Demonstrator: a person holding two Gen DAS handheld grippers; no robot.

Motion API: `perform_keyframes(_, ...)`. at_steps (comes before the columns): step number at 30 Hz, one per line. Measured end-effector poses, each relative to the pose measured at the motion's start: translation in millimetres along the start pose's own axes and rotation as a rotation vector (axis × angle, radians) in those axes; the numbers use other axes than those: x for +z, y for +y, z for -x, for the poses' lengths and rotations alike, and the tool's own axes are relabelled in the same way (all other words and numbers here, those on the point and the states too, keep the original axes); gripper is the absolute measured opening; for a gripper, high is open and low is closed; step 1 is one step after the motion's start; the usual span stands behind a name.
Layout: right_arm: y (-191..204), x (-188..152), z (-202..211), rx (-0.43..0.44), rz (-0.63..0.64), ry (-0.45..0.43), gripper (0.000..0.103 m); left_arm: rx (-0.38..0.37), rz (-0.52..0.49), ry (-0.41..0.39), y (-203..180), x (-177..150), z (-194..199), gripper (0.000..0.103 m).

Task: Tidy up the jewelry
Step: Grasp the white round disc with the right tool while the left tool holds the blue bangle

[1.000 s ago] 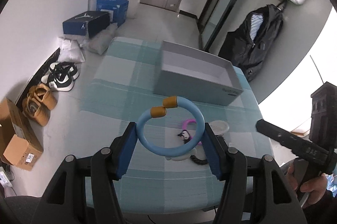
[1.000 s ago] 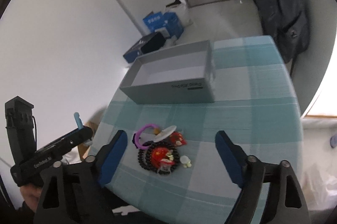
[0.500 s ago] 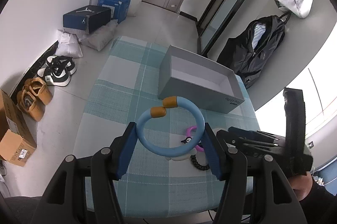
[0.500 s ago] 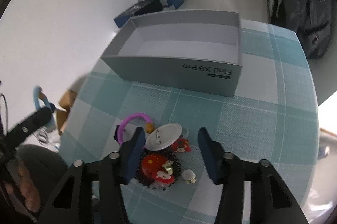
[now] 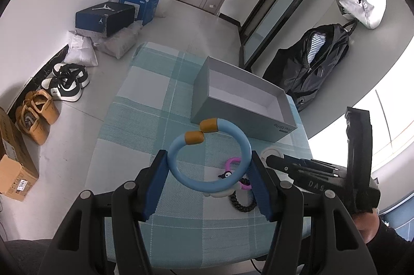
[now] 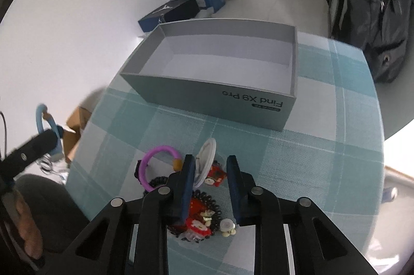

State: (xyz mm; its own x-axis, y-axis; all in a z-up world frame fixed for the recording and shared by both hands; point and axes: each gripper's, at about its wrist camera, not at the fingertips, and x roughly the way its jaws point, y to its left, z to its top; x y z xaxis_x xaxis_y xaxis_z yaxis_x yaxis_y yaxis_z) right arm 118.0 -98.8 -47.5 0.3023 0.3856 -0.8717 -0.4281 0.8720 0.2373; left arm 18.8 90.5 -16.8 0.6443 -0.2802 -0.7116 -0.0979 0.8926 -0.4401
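My left gripper (image 5: 208, 158) is shut on a light blue bangle (image 5: 240, 143) with orange ends, held above the checked tablecloth (image 5: 145, 120). An open grey box (image 6: 207, 94) stands behind the jewelry pile. My right gripper (image 6: 211, 161) points down into the pile with its jaws closing. Between them stand a white disc (image 6: 207, 153), tilted up against the left pad, and a red charm (image 6: 216, 173). The right pad is clear of both. A purple bangle (image 6: 155, 149) and a black bead bracelet (image 6: 207, 197) lie beside them.
The grey box (image 5: 233, 117) is empty inside. A small pearl piece (image 6: 227, 224) lies by the right finger. The table's near edge (image 5: 207, 259) is close below the pile. Shoes (image 5: 64, 83) and cardboard boxes (image 5: 15, 179) sit on the floor to the left.
The right gripper came down over the pile and its jaws narrowed around the white disc, which tipped up on edge. The left gripper kept the blue bangle and barely moved.
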Motion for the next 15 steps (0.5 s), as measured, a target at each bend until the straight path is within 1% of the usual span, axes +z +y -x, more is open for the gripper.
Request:
perform_keyframes(4,-19,3,-6,0.099,-0.118,0.024,0.025,-0.005,-0.006,0.007,-3,1,-2,0.056)
perform_keyframes(6,-28,6,-10,0.129,-0.171,0.036,0.026,-0.003,-0.012,0.010,-4,0,-2,0.056)
perform_keyframes(8,-33,7,-12,0.119,-0.188,0.037,0.026,-0.001,-0.012,0.009,-4,-1,-2,0.056)
perform_keyframes(11,-30,5,-9,0.115,-0.178,0.038,0.025,-0.001,-0.007,0.009,-4,-1,-2,0.056)
perform_keyframes(13,-25,6,-8,0.103,-0.158,0.034,0.022,-0.001,-0.005,0.010,-3,-1,-3,0.056)
perform_keyframes(14,-22,7,-7,0.100,-0.143,0.029,0.016,0.001,-0.005,0.011,-3,-1,-3,0.056)
perform_keyframes(15,-19,7,-6,0.087,-0.126,0.025,0.013,0.001,-0.005,0.013,-3,-1,-4,0.056)
